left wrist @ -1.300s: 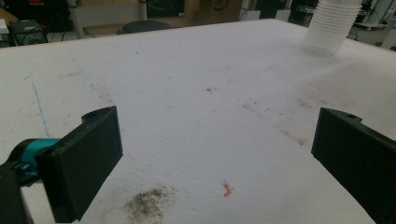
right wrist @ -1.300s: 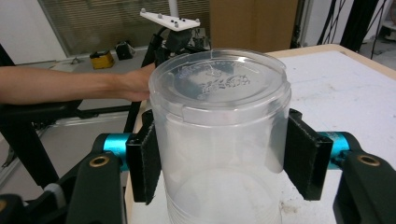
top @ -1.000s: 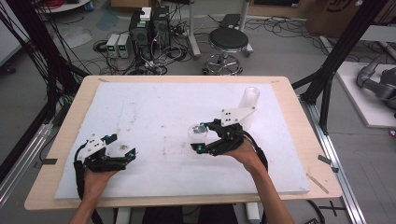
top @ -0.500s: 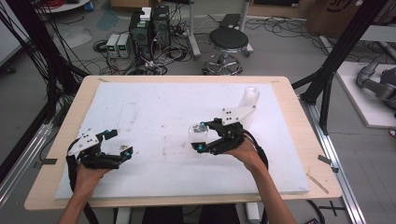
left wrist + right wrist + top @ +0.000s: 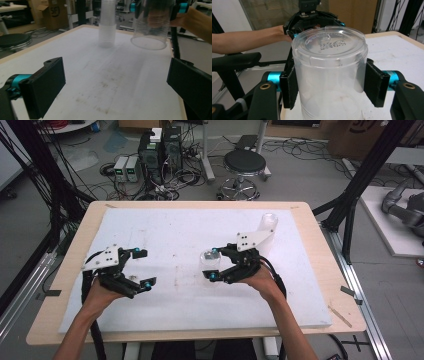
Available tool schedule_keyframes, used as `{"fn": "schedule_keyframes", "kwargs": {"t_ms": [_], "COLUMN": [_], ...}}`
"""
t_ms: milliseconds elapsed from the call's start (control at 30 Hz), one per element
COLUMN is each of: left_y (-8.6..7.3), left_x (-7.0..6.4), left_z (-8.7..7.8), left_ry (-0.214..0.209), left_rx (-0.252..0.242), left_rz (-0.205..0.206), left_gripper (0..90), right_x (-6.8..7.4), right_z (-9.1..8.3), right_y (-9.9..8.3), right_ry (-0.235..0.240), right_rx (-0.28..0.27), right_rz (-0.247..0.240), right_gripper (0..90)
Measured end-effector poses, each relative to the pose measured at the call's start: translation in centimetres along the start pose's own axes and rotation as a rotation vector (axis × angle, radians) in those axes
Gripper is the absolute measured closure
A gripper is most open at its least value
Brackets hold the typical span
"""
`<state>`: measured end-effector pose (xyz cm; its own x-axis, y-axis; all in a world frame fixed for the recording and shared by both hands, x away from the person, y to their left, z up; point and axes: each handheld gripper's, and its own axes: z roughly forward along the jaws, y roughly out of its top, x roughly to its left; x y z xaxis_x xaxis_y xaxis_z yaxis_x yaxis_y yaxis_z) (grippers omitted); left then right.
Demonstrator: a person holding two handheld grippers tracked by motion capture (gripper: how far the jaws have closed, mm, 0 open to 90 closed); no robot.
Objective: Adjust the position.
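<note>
High view: the right gripper point(image 5: 212, 263) clamps an upside-down clear cup point(image 5: 209, 261) above mid-table.
The left gripper point(image 5: 141, 267) is wide apart, empty; the cup stack point(image 5: 266, 230) stands half hidden behind the right gripper's plate.

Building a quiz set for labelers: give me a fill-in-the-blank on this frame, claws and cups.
1. The right claw is shut on a clear plastic ____, held upside down.
2. The left claw is ____ and holds nothing.
3. The tall stack of clear plastic cups stands on the ____ foam board.
4. The held cup's rim hangs ____ the board, not touching it.

Missing words: cup; open; white; above
</note>
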<state>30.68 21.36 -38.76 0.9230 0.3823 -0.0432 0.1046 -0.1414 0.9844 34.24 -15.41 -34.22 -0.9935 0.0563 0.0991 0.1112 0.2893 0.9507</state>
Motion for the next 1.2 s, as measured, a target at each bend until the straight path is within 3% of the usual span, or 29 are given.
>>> {"fn": "schedule_keyframes", "kwargs": {"t_ms": [267,400,500,633,867,1200], "left_y": [1.5,2.3,2.7,3.1,3.1,2.6], "left_x": [-1.1,-1.8,-2.1,-2.3,-2.6,-3.1], "left_z": [4.8,7.2,8.4,9.6,10.5,11.6], "left_ry": [-0.167,-0.230,-0.254,-0.275,-0.276,-0.282], "left_rx": [0.012,0.032,0.043,0.058,0.074,0.021], "left_rz": [0.011,0.034,0.039,0.049,0.058,0.054], "left_gripper": [1.8,1.8,1.8,1.8,1.8,1.8], "right_x": [0.3,0.3,0.3,0.4,0.3,0.4], "right_z": [0.5,0.6,0.5,0.5,0.5,0.6], "right_y": [0.5,0.5,0.5,0.5,0.5,0.6], "right_ry": [0.028,0.034,0.036,0.038,0.040,0.054], "right_rx": [0.000,0.000,0.003,0.001,-0.001,-0.025], "right_rz": [-0.004,-0.006,-0.003,-0.008,-0.011,-0.008], "right_gripper": [37.0,37.1,37.1,37.1,37.1,37.1]}}
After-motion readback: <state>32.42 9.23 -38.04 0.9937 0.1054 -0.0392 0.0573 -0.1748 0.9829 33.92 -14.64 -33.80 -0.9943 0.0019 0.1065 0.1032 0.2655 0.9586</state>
